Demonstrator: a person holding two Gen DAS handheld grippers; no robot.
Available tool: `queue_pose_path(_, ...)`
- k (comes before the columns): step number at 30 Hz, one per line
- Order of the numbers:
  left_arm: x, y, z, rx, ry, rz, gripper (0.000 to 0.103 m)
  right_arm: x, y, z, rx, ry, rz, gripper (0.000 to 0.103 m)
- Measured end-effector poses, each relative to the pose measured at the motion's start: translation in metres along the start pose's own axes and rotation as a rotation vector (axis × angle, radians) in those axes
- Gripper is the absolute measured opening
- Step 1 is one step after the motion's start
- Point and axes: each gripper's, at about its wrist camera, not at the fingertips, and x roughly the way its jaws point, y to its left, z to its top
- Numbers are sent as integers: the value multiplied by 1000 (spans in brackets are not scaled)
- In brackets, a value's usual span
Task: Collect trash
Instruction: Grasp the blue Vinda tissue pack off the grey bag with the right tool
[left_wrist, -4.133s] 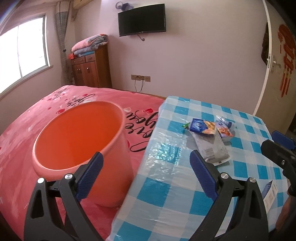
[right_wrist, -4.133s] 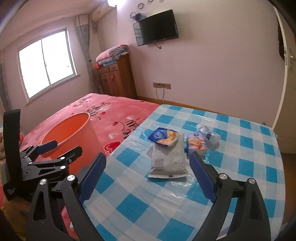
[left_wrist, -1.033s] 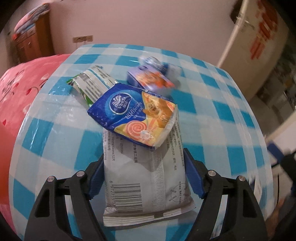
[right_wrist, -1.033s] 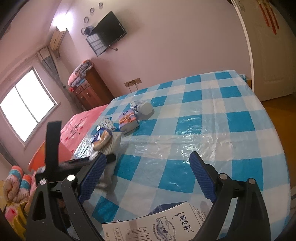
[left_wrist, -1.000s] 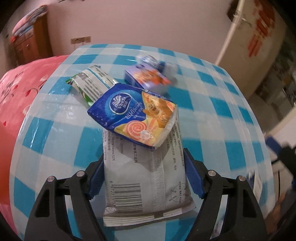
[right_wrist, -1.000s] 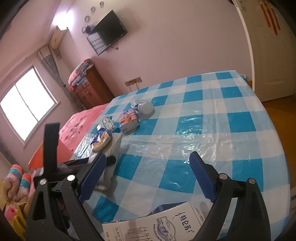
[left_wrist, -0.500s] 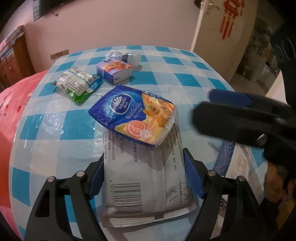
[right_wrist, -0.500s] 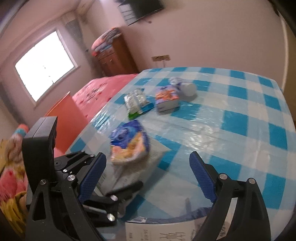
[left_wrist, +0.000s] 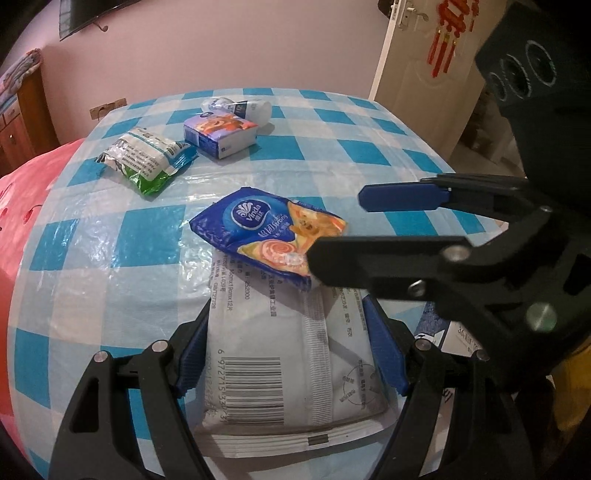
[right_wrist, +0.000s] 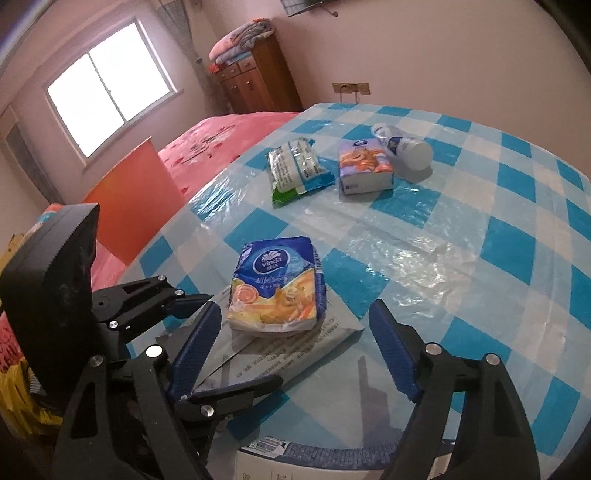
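Note:
A flat grey-white wipes pack (left_wrist: 291, 354) lies on the blue checked table (left_wrist: 110, 236), and my left gripper (left_wrist: 291, 354) is shut on its sides. A blue and orange Vinda tissue pack (left_wrist: 266, 229) rests on the grey pack's far end. My right gripper (right_wrist: 295, 350) is open, its fingers either side of the Vinda pack (right_wrist: 277, 284) and just short of it. In the left wrist view it reaches in from the right (left_wrist: 340, 236). The left gripper shows at the lower left of the right wrist view (right_wrist: 218, 339).
Farther back lie a green and white wrapper (left_wrist: 144, 158), a purple tissue box (left_wrist: 221, 134) and a white bottle on its side (left_wrist: 240, 107). An orange bin (right_wrist: 133, 206) stands left of the table on the pink bed (right_wrist: 207, 136). A white carton (right_wrist: 295, 461) sits at the near table edge.
My right gripper has swung in from the right and now brackets the Vinda pack. My left gripper stays clamped on the grey pack.

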Motion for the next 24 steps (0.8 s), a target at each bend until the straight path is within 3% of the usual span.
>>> queue_pose_path(3,-1,0,-3,12,-10,-5,80,7,0,2,-2,22,30,74)
queue_pose_path(10,-3,-4,-9,52,-23,8,84,26,-5,3,24,71,94,73)
queue_pose_path(17,-2,-5,-9,53,-23,14,84,29,1,6,7,79,68,73)
queue_pose_path(20,-2,-6,-10,48,-24,22,83,32,2,7,0,84,31,63)
queue_pose_path(24,-2,-6,-9,34,-26,38,81,33,4,7,-13,84,-2,60)
